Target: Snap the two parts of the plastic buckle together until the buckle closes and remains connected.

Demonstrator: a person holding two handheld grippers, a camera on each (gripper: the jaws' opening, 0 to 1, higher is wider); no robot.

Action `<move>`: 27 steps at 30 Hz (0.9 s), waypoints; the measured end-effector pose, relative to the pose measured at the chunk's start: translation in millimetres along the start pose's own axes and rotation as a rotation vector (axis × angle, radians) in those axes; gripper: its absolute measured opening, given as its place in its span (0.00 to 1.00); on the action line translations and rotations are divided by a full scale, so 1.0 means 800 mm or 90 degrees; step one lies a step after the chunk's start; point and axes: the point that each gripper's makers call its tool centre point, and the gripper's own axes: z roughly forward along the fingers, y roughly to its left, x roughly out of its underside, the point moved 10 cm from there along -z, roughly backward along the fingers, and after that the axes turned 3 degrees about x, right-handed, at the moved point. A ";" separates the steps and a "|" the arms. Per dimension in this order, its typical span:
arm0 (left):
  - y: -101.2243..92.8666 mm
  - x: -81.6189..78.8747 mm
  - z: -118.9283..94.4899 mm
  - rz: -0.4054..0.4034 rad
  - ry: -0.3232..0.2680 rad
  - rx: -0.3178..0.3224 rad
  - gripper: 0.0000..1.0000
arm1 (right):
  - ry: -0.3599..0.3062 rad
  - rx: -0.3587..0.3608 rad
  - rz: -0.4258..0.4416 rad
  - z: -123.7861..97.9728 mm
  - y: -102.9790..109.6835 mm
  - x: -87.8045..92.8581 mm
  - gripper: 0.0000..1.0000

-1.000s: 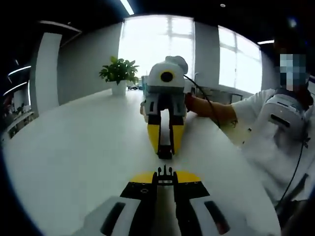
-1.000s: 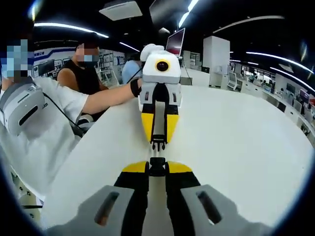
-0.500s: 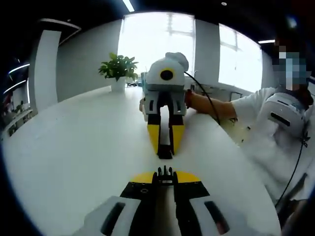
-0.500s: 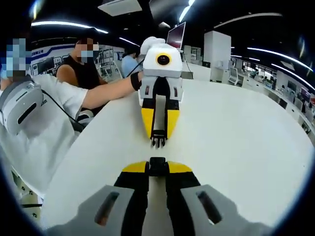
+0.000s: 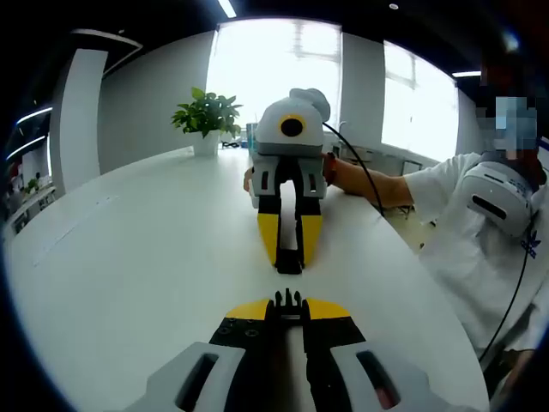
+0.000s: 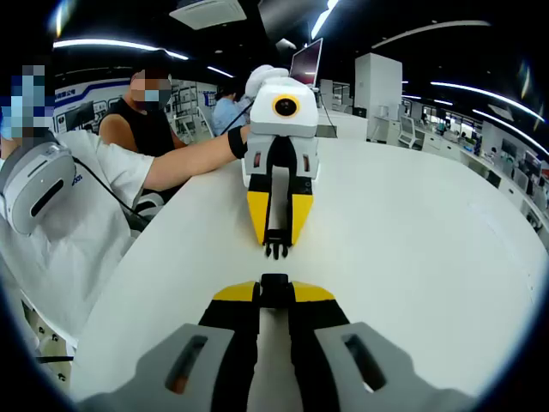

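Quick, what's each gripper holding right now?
Left gripper: shut on the pronged buckle half.
Right gripper: shut on the socket buckle half.
The halves are not joined.

No words or numbers clear enough to read, blurry sign on far wall [image 6: 86, 93], tiny smudged mark on white sleeve [image 6: 78, 179]

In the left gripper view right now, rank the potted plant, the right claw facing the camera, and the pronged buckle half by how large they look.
1. Right claw, with its body, looks largest.
2. Potted plant, though it stands far back on the table, so its true size is unsure.
3. Pronged buckle half, pinched in the left claw, looks smallest despite being nearest.
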 end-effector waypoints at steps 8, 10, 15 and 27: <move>-0.002 0.000 0.005 0.009 -0.008 0.003 0.12 | -0.011 -0.001 -0.003 0.002 -0.009 -0.003 0.11; -0.002 -0.001 0.008 0.005 -0.016 0.002 0.12 | -0.015 -0.002 -0.006 0.003 -0.010 -0.003 0.11; -0.004 0.000 0.011 0.014 -0.021 0.009 0.12 | -0.016 -0.001 -0.007 0.005 -0.005 -0.004 0.11; -0.004 0.002 0.019 0.022 -0.035 0.007 0.12 | -0.023 0.003 -0.004 0.007 -0.001 -0.004 0.12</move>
